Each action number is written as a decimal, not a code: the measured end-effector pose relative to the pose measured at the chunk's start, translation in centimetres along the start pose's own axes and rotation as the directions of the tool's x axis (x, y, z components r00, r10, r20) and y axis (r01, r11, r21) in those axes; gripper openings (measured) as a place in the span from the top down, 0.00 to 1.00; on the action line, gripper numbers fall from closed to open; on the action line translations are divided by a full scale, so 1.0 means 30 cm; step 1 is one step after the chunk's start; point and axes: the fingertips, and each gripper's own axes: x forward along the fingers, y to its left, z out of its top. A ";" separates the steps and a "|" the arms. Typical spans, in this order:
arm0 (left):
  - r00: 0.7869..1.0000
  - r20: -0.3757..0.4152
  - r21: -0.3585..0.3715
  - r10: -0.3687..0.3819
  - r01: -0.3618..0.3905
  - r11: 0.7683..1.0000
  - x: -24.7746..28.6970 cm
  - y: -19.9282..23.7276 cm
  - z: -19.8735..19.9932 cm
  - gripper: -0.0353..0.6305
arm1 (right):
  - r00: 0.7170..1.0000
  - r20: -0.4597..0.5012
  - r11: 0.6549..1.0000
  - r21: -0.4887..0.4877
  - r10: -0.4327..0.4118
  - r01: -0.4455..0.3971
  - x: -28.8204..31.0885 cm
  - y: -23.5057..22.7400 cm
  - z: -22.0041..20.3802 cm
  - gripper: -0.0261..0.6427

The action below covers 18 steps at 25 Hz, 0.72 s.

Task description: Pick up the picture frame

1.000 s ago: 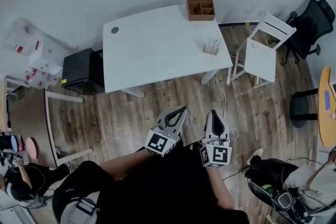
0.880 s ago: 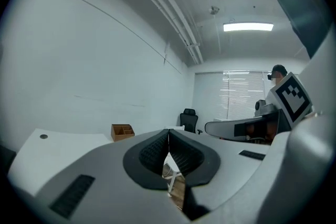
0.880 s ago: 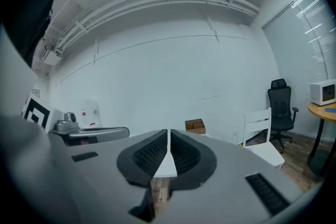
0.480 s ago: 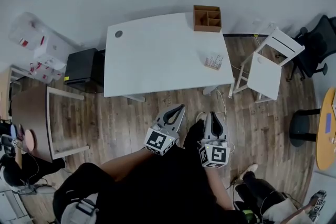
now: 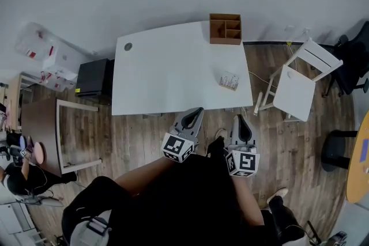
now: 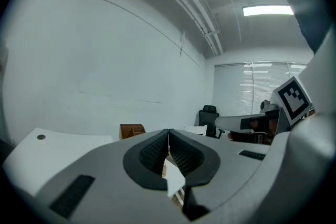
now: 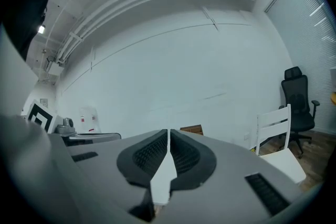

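My left gripper [image 5: 198, 112]: my fingers are pressed together with nothing between them. It hangs above the wood floor [image 5: 144, 135], just short of the table's near edge and pointing toward it.
My right gripper [image 5: 239, 119]: my fingers are pressed tight together here too, and they hold nothing. It sits beside the left one, over the floor off the table's near right corner.
Picture frame [image 5: 229, 80]: it is a small thing lying on the table close to the right edge, nearer the near right corner than the far one. It is apart from both my grippers and too small for me to make out more.
Table [image 5: 167, 75]: the top is white and mostly bare, with a round grey grommet [image 5: 128, 46] by the far left corner.
Wooden organiser box [image 5: 225, 28]: it stands at the table's far right corner, its compartments open upward.
White chair [image 5: 300, 80]: it is on the floor just off the table's right edge, tilted away from it.
Black cabinet [image 5: 93, 76]: it is on the floor against the table's left edge.
Black office chair [image 5: 354, 57]: it stands beyond the white chair, well apart from the table.
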 end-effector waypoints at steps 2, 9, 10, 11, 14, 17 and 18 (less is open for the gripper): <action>1.000 -0.005 0.004 0.015 -0.015 1.000 0.057 0.014 -0.001 0.92 | 1.000 -0.009 1.000 -0.005 -0.018 0.018 0.033 -0.063 -0.001 0.91; 0.997 -0.068 -0.027 0.024 -0.026 0.999 0.236 0.064 -0.119 0.92 | 0.997 -0.078 0.999 -0.021 0.023 -0.025 0.176 -0.214 -0.071 0.91; 0.997 -0.076 -0.026 0.024 -0.026 0.999 0.257 0.073 -0.139 0.92 | 0.996 -0.085 0.999 -0.020 0.039 -0.041 0.199 -0.224 -0.084 0.91; 0.996 -0.085 -0.021 0.027 -0.029 0.999 0.277 0.082 -0.156 0.92 | 0.995 -0.090 0.998 -0.015 0.052 -0.053 0.218 -0.233 -0.097 0.91; 0.991 -0.126 -0.005 0.041 -0.042 0.999 0.320 0.095 -0.210 0.92 | 0.989 -0.122 0.997 0.014 0.081 -0.080 0.250 -0.252 -0.142 0.91; 0.983 -0.176 -0.022 0.057 -0.062 0.998 0.378 0.124 -0.278 0.92 | 0.981 -0.160 0.994 0.017 0.108 -0.106 0.295 -0.281 -0.183 0.91; 0.980 -0.190 -0.030 0.059 -0.066 0.997 0.396 0.139 -0.299 0.92 | 0.979 -0.172 0.994 0.021 0.111 -0.109 0.311 -0.291 -0.198 0.91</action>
